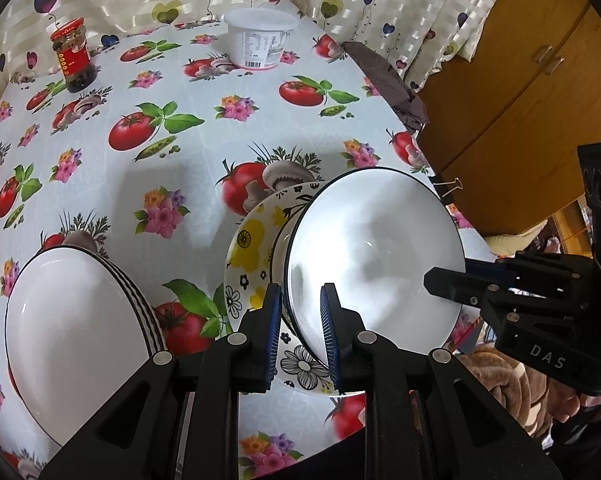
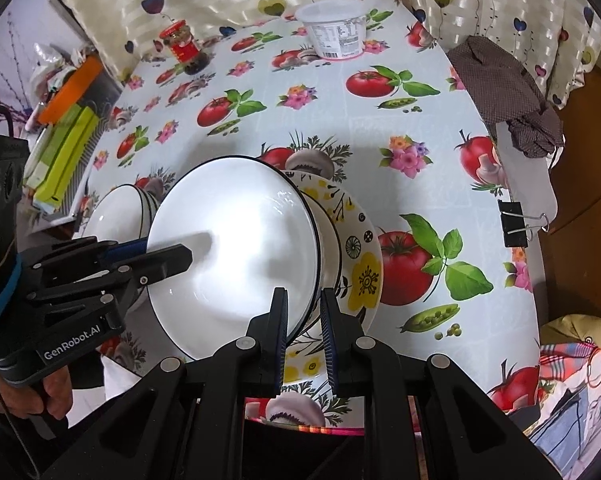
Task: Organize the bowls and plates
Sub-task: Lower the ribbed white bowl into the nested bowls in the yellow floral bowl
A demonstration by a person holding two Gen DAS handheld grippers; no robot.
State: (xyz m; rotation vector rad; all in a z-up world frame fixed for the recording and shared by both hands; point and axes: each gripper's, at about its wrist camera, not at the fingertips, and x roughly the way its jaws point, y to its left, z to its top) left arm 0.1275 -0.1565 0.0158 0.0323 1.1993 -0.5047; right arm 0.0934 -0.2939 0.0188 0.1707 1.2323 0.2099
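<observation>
Sorting looks roughly midway, judged from the layout. One stack of white bowls with striped outsides [image 1: 80,316] already sits nested on the desk [image 1: 204,128] to the left. Well apart from it, a white bowl [image 1: 374,256] with a dark rim is tipped on its side over a flower-patterned plate [image 1: 252,240], with what seems to be a second bowl under it. That bowl is not yet placed; I cannot tell if it is going onto the plate or coming off it toward the stack. Both tools are on this one bowl. The left tool [image 1: 300,336] is at a narrow opening with the rim passing between its blue pads; one pad inside the bowl, one outside, apparently gripping. The right tool [image 2: 303,338] is likewise narrow, straddling the opposite rim with the rim between its pads. In the left view the right tool reaches in from the right edge, one finger lying across the bowl's interior. Each tool approaches low and roughly level from the near desk edge. A jar [image 1: 74,56] and a white tub [image 1: 260,38] stand untouched at the far side.
</observation>
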